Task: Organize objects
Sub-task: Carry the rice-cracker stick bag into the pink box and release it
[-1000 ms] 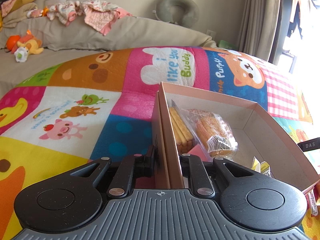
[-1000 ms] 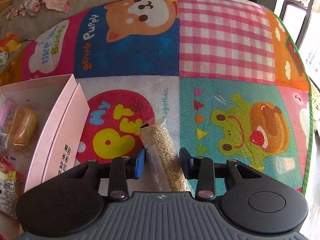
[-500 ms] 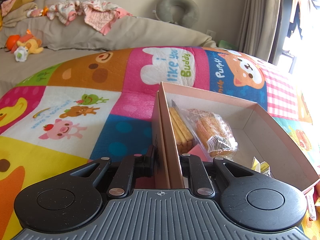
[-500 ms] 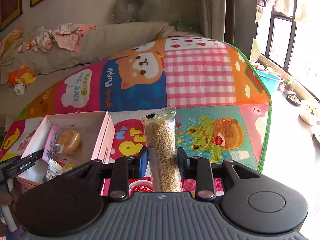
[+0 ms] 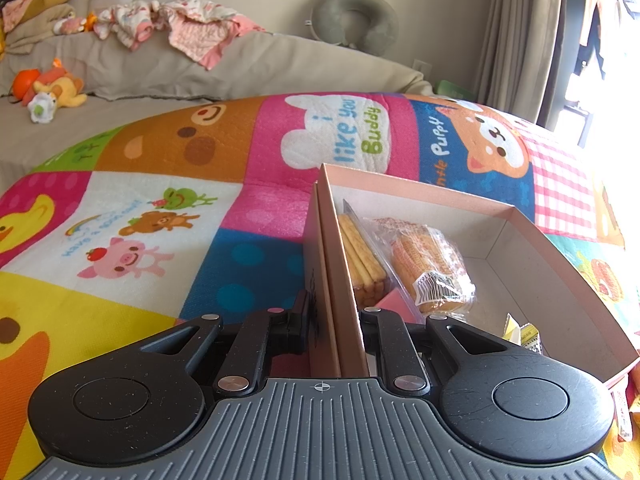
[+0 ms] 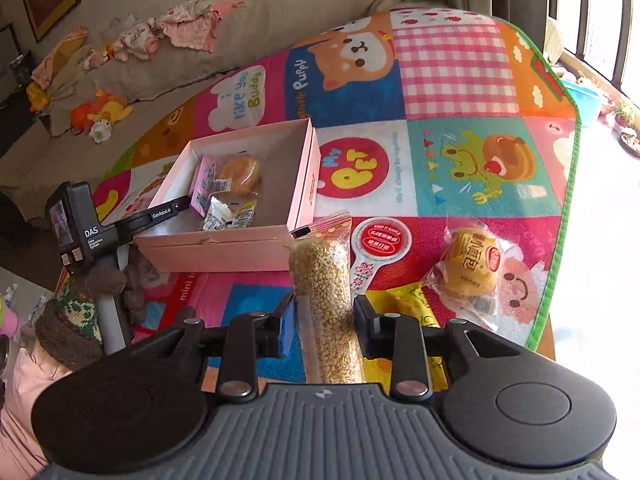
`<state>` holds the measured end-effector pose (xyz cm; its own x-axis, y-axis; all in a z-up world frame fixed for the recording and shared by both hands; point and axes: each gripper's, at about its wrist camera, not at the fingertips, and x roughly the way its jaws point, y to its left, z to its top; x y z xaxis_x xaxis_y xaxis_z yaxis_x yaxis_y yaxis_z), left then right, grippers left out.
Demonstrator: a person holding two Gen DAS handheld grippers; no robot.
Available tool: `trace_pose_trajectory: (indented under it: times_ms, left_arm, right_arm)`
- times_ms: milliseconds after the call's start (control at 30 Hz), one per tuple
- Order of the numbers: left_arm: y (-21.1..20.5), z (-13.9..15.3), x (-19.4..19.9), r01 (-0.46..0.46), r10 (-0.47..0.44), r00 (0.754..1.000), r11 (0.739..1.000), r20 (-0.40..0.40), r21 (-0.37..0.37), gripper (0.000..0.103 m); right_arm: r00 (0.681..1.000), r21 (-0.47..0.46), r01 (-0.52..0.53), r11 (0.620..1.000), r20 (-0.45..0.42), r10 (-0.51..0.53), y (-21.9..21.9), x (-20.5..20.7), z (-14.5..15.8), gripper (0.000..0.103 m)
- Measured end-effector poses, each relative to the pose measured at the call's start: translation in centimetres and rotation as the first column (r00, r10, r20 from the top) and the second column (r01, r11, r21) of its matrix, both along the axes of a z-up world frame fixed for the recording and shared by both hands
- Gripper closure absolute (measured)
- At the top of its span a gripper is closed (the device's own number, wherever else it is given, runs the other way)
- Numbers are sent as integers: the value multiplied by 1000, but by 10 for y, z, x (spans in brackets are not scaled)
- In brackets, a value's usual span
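A pink cardboard box (image 5: 496,240) lies open on the colourful play mat. My left gripper (image 5: 332,318) is shut on the box's near left wall (image 5: 340,280), one finger inside and one outside. Inside lie biscuit sticks (image 5: 360,256), a wrapped bun (image 5: 428,268) and a small sachet (image 5: 524,332). In the right wrist view my right gripper (image 6: 324,316) is shut on a clear bag of yellow grains (image 6: 320,264), held upright above the mat. It hangs in front of the box (image 6: 224,244), near its right corner. The left gripper (image 6: 186,203) shows on the box's left side.
On the mat to the right of the bag lie a yellow wrapped bun (image 6: 472,264), a red-and-white round-topped pack (image 6: 380,248) and a yellow packet (image 6: 404,300). The mat's green edge (image 6: 560,240) runs along the right. A sofa with clothes and plush toys (image 5: 52,88) stands behind.
My right gripper has risen and drawn back with the grain bag, lifting it off the mat; the box and more snacks have come into its view. The left gripper has kept still.
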<state>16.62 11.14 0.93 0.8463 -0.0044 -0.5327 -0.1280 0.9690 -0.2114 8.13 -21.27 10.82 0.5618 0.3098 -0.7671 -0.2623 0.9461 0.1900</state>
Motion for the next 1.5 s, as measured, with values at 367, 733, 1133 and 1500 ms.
trace_pose_trajectory:
  times_ms: [367,733,1133,1500]
  left_arm:
    - [0,0,0,1,-1,1000,1000,-1,-3,86]
    - [0,-2,0,1,-1,1000,1000,-2,-4,86]
    - [0,-4,1,2,-2,1000,1000,-3,-4,86]
    - [0,-4,1,2,-2,1000,1000,-3,-6,86]
  right_arm:
    - [997,157,-77,985,23,75,62,32,35,73]
    - [990,-35,-34,999,138,39,140,143,4,73]
    - [1000,-117,21,993,-11,-23,151,225,-64,76]
    - [987,-86,-38,996,155,51,137,180,-38,59]
